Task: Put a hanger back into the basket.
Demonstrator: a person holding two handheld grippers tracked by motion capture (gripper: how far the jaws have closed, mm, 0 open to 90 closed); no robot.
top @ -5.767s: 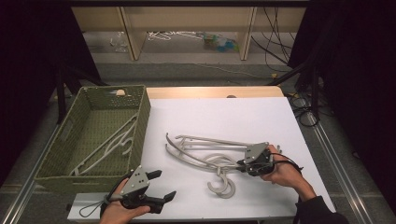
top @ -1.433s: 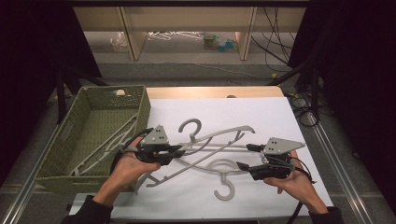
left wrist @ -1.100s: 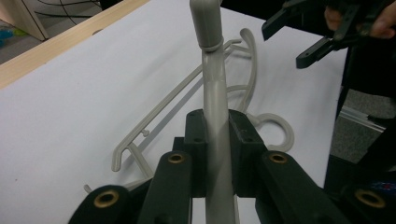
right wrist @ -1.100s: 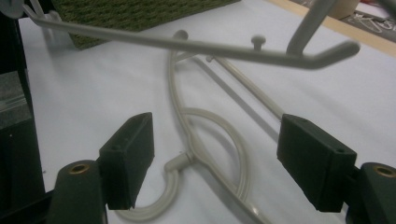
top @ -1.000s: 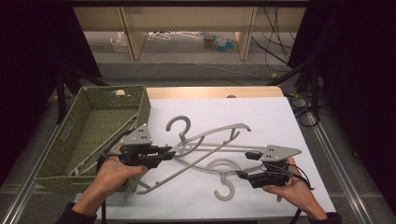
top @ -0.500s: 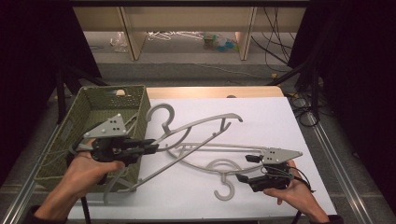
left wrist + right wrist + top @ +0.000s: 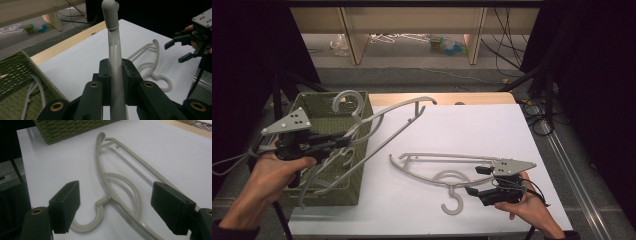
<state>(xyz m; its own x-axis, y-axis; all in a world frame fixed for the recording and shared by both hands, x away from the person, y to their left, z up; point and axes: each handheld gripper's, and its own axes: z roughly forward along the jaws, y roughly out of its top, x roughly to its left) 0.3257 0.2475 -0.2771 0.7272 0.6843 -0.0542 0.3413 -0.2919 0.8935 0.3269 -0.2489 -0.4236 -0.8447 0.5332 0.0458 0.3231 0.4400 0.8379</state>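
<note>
Gripping a grey hanger (image 7: 382,125), the left gripper (image 7: 329,142) has its jaws pinched tight on the hanger's arm just below the hook, above the near right part of the green basket (image 7: 319,107) at the table's left side. That hanger is lifted off the table (image 7: 482,125); its long axis runs from near left, over the basket, up toward the far right, and its hook curls upward at the far left. In the left gripper view the held arm stands straight up between the pressed jaws. A second hanger (image 7: 447,170) lies flat on the white table near the right, its long axis running left to right and its hook pointing toward the near edge. The right gripper (image 7: 476,181) hovers at that hanger's right end with jaws spread wide, touching nothing. Two hangers are out of the basket; at least one more grey hanger (image 7: 35,92) lies inside it.
</note>
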